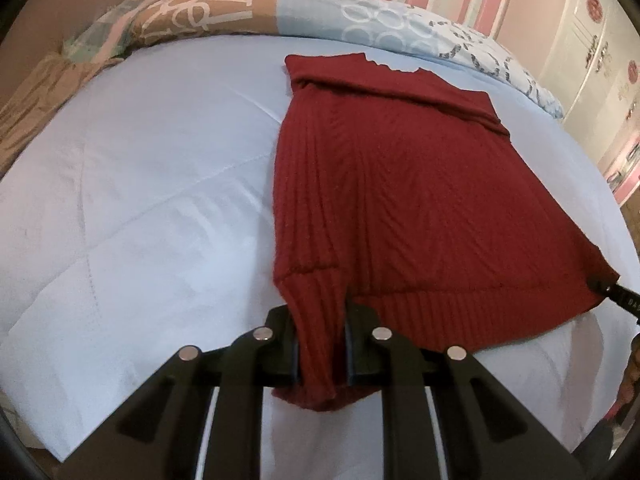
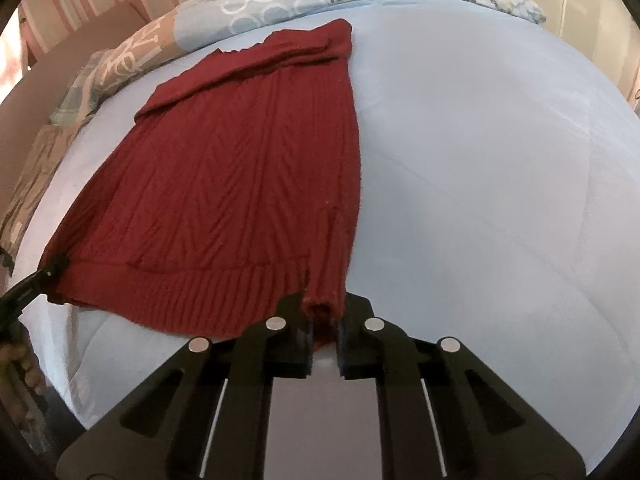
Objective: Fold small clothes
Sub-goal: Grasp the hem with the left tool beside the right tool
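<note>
One dark red knitted sweater [image 1: 392,184] lies flat on the pale blue bed [image 1: 140,200], sleeves already folded in, its ribbed hem toward the cameras. The left gripper [image 1: 320,344] has its jaws closed on the hem's left corner, and the right gripper [image 2: 324,332] pinches the right corner likewise. The step in hand looks like the lengthwise fold: both corners should next rise together and travel to the collar. One patterned duvet [image 1: 360,20] lies bunched beyond, with two grippers in all.

Left tongs [image 1: 320,344] clamped on red knit sweater's [image 1: 400,184] hem corner, pale blue bedspread [image 1: 140,200] beneath
</note>
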A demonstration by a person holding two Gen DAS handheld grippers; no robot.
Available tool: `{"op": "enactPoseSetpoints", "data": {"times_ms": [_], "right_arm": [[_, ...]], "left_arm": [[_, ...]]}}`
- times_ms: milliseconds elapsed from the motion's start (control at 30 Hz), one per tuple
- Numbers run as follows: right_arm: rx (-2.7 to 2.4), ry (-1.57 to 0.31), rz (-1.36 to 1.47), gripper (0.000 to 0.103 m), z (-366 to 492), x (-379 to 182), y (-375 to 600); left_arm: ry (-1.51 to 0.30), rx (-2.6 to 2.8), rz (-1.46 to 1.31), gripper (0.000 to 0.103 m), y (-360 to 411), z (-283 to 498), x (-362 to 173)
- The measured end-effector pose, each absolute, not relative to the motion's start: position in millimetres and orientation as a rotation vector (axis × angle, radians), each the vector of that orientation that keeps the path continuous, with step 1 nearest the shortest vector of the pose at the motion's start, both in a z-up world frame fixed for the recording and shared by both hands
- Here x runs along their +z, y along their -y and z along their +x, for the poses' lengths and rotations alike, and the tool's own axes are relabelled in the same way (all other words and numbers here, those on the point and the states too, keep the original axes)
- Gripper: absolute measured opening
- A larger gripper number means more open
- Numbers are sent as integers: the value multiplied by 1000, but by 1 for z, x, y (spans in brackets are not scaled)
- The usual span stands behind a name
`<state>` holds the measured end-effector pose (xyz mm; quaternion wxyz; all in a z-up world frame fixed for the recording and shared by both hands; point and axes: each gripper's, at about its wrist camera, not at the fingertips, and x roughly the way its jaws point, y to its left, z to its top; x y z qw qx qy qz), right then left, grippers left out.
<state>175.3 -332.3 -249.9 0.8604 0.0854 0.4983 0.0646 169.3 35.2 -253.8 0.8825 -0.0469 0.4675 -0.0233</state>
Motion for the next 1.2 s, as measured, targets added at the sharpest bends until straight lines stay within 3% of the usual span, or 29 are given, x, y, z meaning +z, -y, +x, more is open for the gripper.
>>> {"op": "enactPoseSetpoints", "data": {"times_ms": [767, 1200], "right_arm": [[200, -958, 272, 7, 84, -196, 336], [191, -880, 229, 7, 162, -160, 324]], "left_arm": [[-954, -40, -38, 16, -35, 79, -214], [-894, -9, -29, 16, -33, 150, -186]]}}
